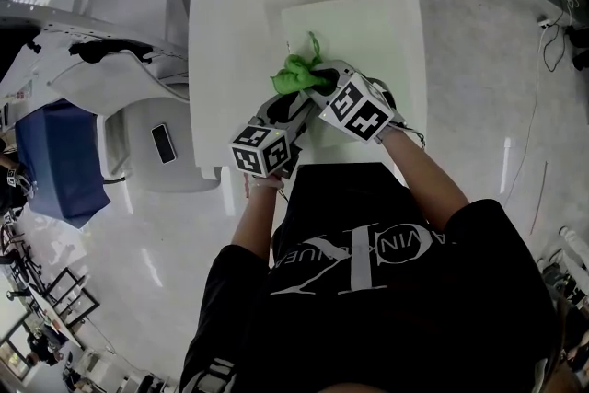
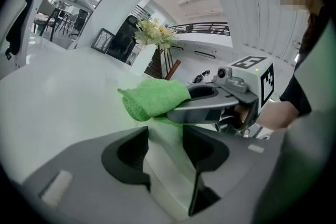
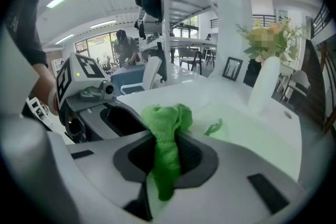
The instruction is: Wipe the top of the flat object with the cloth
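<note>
Pinched by a narrow fold in the right gripper [image 3: 168, 157], the green microfibre cloth [image 1: 296, 74] sits at the left edge of the pale flat rectangular panel [image 1: 368, 32] and may slip free under a hard wipe, or snag the empty, wide-spread left gripper [image 2: 165, 139] nearby.

Open-plan office hall: white tables [image 1: 230, 23], chairs [image 2: 52, 21], shelving [image 3: 176, 0].

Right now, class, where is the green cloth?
In the head view the green cloth is bunched at the near left part of the flat white board, pinched in the right claw.
</note>
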`<action>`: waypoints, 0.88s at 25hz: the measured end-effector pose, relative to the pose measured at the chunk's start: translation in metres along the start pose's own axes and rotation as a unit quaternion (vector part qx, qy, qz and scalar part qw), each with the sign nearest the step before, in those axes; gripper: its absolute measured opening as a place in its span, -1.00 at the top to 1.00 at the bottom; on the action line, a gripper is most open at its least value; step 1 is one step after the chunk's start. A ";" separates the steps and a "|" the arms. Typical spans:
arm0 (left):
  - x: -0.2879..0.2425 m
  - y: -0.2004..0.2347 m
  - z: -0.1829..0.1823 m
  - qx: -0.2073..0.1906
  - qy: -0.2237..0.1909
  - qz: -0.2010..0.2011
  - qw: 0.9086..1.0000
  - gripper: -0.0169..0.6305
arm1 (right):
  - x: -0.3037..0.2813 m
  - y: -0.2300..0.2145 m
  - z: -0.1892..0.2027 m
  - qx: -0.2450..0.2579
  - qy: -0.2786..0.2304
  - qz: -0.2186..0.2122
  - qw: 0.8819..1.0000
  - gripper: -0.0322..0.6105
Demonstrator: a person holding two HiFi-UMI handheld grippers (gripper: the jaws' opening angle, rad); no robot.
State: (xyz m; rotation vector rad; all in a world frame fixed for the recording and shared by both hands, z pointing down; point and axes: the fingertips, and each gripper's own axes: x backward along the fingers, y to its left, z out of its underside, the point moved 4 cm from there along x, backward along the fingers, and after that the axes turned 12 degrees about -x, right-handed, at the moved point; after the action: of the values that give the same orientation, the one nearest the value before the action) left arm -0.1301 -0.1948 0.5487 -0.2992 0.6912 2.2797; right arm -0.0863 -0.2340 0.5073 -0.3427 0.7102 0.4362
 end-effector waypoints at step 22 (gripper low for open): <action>0.001 -0.001 0.000 0.003 0.012 -0.004 1.000 0.28 | 0.112 -0.089 0.097 -0.148 0.005 0.166 0.975 0.71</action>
State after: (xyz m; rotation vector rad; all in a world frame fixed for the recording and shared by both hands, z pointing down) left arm -0.1300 -0.1941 0.5478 -0.3258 0.7065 2.2700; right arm 0.0864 -0.2370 0.5124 -0.5093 0.7157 0.8642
